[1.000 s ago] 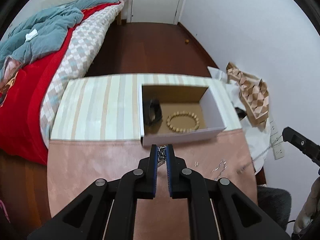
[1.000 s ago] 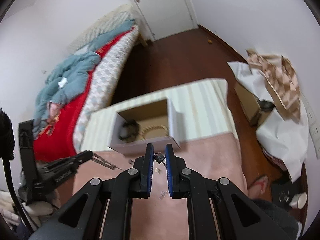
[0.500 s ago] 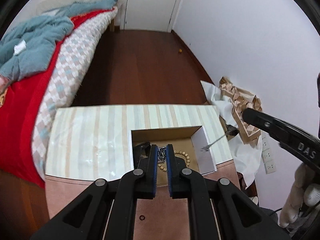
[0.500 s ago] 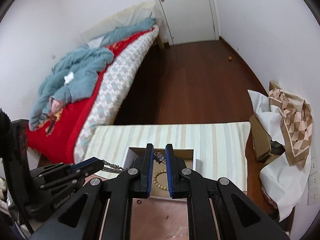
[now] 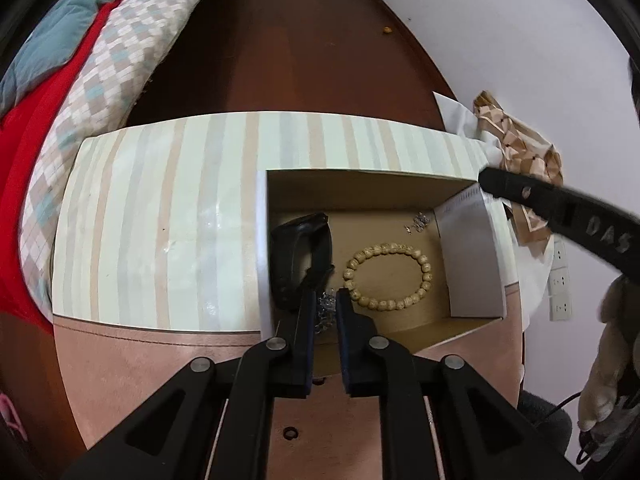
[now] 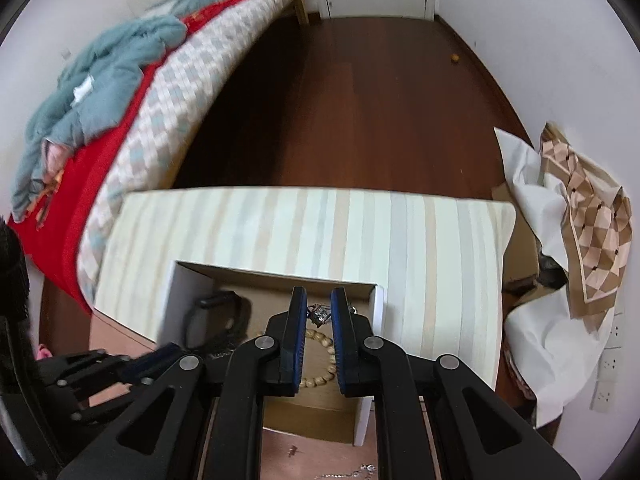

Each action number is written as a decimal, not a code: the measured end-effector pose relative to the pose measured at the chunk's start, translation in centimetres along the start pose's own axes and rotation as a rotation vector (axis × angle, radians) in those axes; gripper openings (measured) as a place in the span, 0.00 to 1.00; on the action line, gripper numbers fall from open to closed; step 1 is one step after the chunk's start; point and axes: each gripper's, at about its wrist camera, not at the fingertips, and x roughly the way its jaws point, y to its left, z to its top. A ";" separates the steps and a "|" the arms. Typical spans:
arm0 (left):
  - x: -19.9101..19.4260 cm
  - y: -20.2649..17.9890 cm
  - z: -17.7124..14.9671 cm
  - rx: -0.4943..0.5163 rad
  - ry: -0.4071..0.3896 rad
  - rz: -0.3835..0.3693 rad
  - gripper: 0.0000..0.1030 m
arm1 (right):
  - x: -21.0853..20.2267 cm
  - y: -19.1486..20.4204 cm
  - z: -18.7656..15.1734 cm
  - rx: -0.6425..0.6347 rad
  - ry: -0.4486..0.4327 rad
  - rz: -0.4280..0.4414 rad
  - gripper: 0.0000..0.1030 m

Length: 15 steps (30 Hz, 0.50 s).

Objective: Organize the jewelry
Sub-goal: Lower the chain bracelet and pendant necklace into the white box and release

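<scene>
An open white box (image 5: pixel 472 264) with a brown floor sits on the table and holds a black band (image 5: pixel 304 252), a wooden bead bracelet (image 5: pixel 386 272) and a small silver piece (image 5: pixel 418 224) in its far right corner. My left gripper (image 5: pixel 324 300) hangs over the box's near edge with a silver chain (image 5: pixel 326 308) between its slightly parted fingers. My right gripper (image 6: pixel 319 312) is over the same box (image 6: pixel 172 300), jaws parted, with a small silver piece (image 6: pixel 320 314) lying below the gap.
The table has a striped cloth (image 5: pixel 160 208) at the back and a pink cloth (image 5: pixel 140 364) in front. Small silver pieces (image 6: pixel 352 470) lie on the pink cloth. A bed (image 6: pixel 120 100) stands to the left. Crumpled paper and boxes (image 6: pixel 568 216) lie right.
Both grippers have come down over the box. The right gripper's jaws have parted and its silver piece now lies in the box. The left gripper's jaws have widened a little around the chain.
</scene>
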 end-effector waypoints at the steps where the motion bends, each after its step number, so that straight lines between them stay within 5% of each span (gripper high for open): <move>1: -0.2 0.0 0.0 -0.007 -0.005 0.002 0.10 | 0.3 -0.1 -0.1 -0.002 0.008 -0.015 0.20; 2: -0.5 0.0 0.1 -0.015 -0.013 0.010 0.10 | 0.4 -0.1 -0.1 -0.002 0.009 -0.025 0.27; 4: -1.0 0.1 0.4 -0.026 -0.020 0.042 0.12 | 0.3 -0.5 -0.5 0.015 0.008 -0.032 0.57; 6: -1.6 0.3 0.8 -0.031 -0.039 0.058 0.15 | -0.1 -0.8 -0.9 0.032 0.001 -0.034 0.62; 8: -2.3 0.5 0.9 -0.032 -0.065 0.094 0.34 | -0.7 -1.1 -1.3 0.041 -0.011 -0.050 0.62; 10: -3.6 0.6 0.7 -0.028 -0.120 0.157 0.67 | -1.5 -1.2 -2.0 0.047 -0.027 -0.072 0.69; 13: -4.9 0.9 0.0 -0.025 -0.189 0.234 0.79 | -2.3 -1.1 -3.2 0.038 -0.037 -0.132 0.89; 15: -5.3 1.2 -0.4 -0.027 -0.217 0.274 0.89 | -2.6 -1.1 -4.1 0.033 -0.040 -0.159 0.92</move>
